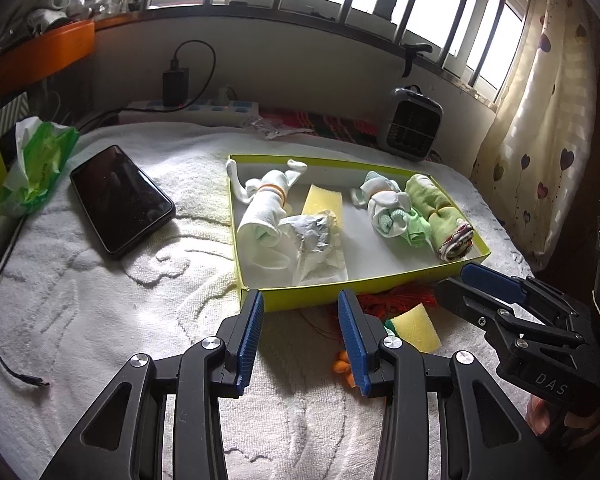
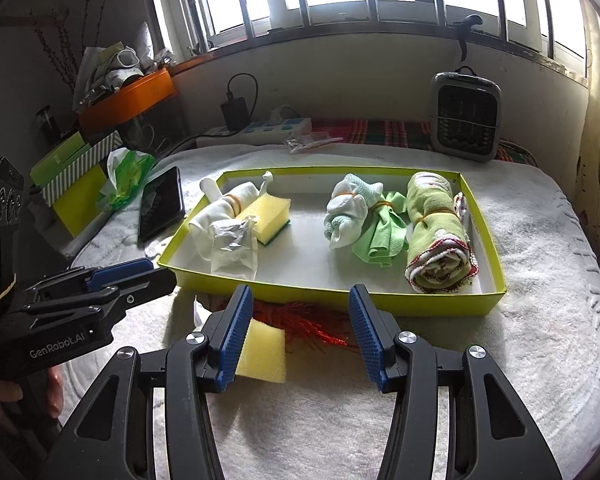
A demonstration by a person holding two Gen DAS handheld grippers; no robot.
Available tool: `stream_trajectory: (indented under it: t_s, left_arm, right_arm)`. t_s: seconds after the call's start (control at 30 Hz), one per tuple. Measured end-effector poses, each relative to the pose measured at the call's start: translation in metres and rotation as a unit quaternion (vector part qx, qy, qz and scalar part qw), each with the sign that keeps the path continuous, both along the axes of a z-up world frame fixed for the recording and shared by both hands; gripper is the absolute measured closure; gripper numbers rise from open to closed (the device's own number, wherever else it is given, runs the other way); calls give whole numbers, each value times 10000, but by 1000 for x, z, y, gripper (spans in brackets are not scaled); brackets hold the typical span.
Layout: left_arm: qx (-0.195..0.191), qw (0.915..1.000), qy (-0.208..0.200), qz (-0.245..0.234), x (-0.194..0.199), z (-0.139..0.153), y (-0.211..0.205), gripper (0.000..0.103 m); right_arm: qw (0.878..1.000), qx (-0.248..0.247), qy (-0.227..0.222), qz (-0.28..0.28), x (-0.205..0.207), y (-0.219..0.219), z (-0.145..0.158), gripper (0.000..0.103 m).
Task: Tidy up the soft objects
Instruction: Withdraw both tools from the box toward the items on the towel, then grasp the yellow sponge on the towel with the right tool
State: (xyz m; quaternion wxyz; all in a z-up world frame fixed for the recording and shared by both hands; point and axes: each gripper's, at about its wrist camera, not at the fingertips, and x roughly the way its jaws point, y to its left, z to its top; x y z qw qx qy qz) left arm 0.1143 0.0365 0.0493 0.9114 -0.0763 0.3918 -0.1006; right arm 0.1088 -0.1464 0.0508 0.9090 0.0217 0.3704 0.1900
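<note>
A yellow-green box [image 2: 496,240] [image 1: 300,298] on the white towel holds a white rolled cloth [image 2: 220,212] [image 1: 260,216], a foil-and-paper wad [image 2: 234,246] [image 1: 314,236], a yellow sponge [image 2: 270,216] [image 1: 324,200], a white-and-green sock bundle [image 2: 346,210] [image 1: 384,206], a light green cloth [image 2: 380,236] and a green rolled towel [image 2: 436,232] [image 1: 444,216]. In front of the box lie a loose yellow sponge [image 2: 262,352] [image 1: 416,328] and a red-orange thread tuft [image 2: 300,316] [image 1: 396,298]. My left gripper [image 1: 300,334] is open and empty. My right gripper [image 2: 300,332] is open, its left finger beside the loose sponge.
A black phone [image 1: 122,202] [image 2: 162,204] and a green tissue pack [image 1: 36,164] [image 2: 126,178] lie left of the box. A small heater [image 2: 464,114] [image 1: 412,124], power strip [image 2: 260,130] and orange tray [image 2: 128,98] stand at the back. A cable [image 1: 4,312] runs along the left edge.
</note>
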Motion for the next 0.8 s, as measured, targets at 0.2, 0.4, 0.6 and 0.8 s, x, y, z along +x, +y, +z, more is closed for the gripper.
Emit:
stream_trajectory:
  t_s: [0.2, 0.4, 0.6, 0.8]
  left_arm:
    - [-14, 10000, 68, 2, -4, -5, 2, 66]
    - [-71, 9999, 111, 8, -9, -9, 5, 66]
    - [-127, 9998, 142, 7, -10, -12, 9, 66]
    - [-160, 9997, 192, -9, -10, -15, 10, 66]
  right_arm:
    - [9995, 194, 224, 110, -11, -1, -12, 52]
    - [9989, 266, 334, 188, -14, 3, -17, 52]
    - [9978, 315, 474, 337, -14, 9, -23, 52]
    - [9958, 511, 645, 396, -10, 10, -29, 52]
